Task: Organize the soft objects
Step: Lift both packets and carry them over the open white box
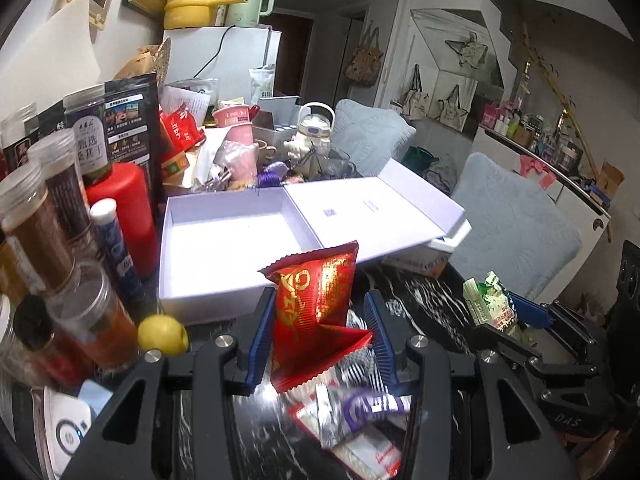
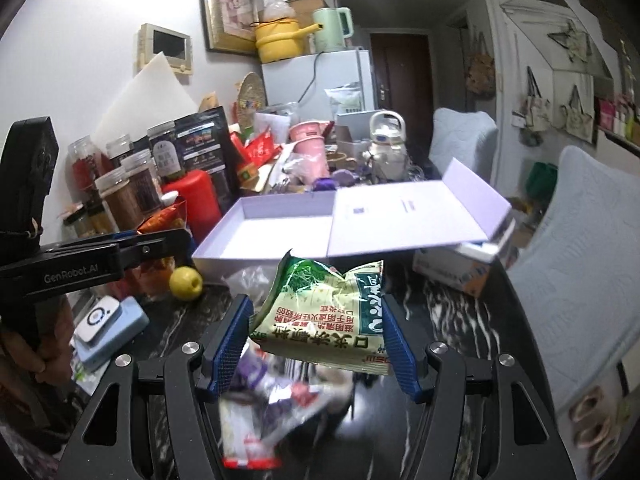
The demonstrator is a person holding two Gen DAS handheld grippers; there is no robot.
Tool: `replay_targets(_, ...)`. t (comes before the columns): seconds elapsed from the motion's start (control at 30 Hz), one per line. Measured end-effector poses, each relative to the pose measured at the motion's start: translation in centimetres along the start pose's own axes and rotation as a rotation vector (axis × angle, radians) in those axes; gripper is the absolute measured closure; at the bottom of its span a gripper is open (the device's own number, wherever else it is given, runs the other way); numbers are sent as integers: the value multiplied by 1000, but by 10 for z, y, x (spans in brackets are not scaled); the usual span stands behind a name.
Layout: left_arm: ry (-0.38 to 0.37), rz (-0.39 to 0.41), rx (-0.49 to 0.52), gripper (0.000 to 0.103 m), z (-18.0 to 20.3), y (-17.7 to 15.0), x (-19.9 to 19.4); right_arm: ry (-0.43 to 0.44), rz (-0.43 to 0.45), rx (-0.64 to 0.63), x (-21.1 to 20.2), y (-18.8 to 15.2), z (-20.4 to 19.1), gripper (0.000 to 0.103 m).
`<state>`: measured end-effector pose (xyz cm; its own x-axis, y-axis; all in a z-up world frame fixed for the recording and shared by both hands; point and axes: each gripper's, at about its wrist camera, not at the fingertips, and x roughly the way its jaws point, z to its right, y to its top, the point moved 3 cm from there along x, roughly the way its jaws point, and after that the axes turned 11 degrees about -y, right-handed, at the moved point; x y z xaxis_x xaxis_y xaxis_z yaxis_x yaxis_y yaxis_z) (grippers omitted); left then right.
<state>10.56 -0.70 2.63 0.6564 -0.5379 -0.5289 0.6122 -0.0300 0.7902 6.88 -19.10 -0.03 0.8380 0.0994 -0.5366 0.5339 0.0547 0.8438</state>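
In the left wrist view my left gripper (image 1: 320, 308) is shut on a red and gold snack packet (image 1: 316, 300), held upright above the black marbled table (image 1: 424, 296). My right gripper (image 2: 316, 308) is shut on a green and white food packet (image 2: 324, 312), also lifted off the table. An open pale lavender box (image 1: 224, 240) (image 2: 280, 236) lies just beyond both, its lid (image 2: 408, 212) folded out to the right. Several blurred packets (image 1: 360, 412) (image 2: 272, 400) lie under the grippers. Each view shows the other gripper from the side: the right gripper (image 1: 516, 312) and the left gripper (image 2: 160, 244).
Jars (image 1: 48, 216), a red bottle (image 1: 124, 216) and a yellow fruit (image 1: 163, 335) crowd the table's left side. A white and blue device (image 2: 104, 320) lies front left. Clutter stands behind the box. Chairs with pale blue cushions (image 2: 576, 264) flank the right edge.
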Motion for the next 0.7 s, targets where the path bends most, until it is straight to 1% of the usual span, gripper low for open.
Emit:
replay_targets(0.1,-3,9,-17,59,-8,13,8,9,14,-16,12,13,0,39)
replay_targets(0.4,56,29,-38,59,-32,50,34,34,52,-54,57,57,0,39)
replay_targets(0.57,97,62,-40,59,-51,70,47,52,58,-50,85,76,0,39)
replay_targets(0.7,121,82,-66,59,-69,83,57,61,66,-64,105,92,-5,39)
